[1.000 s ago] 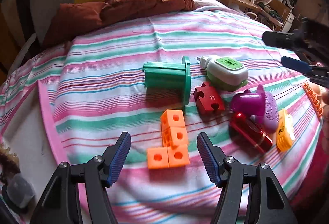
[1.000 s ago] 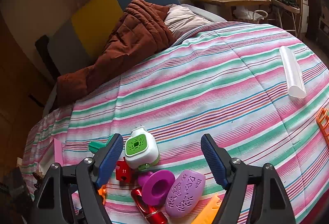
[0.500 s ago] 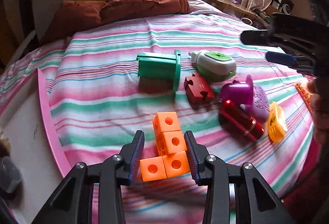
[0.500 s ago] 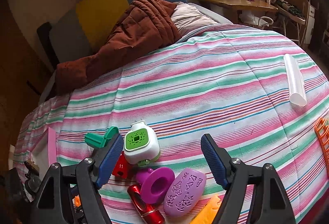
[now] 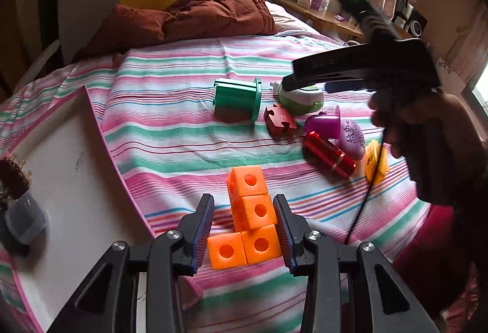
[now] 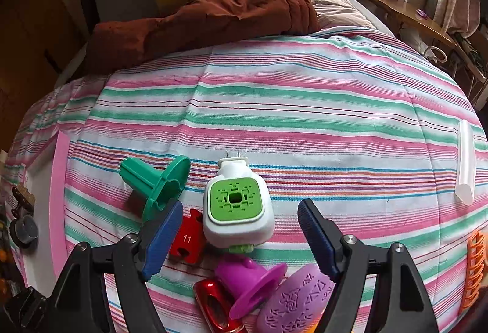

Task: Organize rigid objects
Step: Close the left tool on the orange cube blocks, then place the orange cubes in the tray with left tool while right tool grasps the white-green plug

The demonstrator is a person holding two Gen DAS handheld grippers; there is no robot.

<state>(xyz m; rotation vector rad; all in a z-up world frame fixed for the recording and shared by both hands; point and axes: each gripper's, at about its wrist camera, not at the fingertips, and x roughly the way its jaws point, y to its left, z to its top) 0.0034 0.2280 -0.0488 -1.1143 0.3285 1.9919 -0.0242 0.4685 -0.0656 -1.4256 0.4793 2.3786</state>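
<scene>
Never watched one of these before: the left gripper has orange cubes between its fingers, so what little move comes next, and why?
Probably lift the orange cubes a little off the bedspread. The left gripper has its pads against both sides of the cubes, so the grip looks made, and the white tray lies close beside it as a likely place for them.

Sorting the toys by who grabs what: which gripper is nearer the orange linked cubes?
Left. The left gripper straddles the orange linked cubes, pads against them. The right gripper hangs open over the white-and-green plug-in device, farther away.
</scene>
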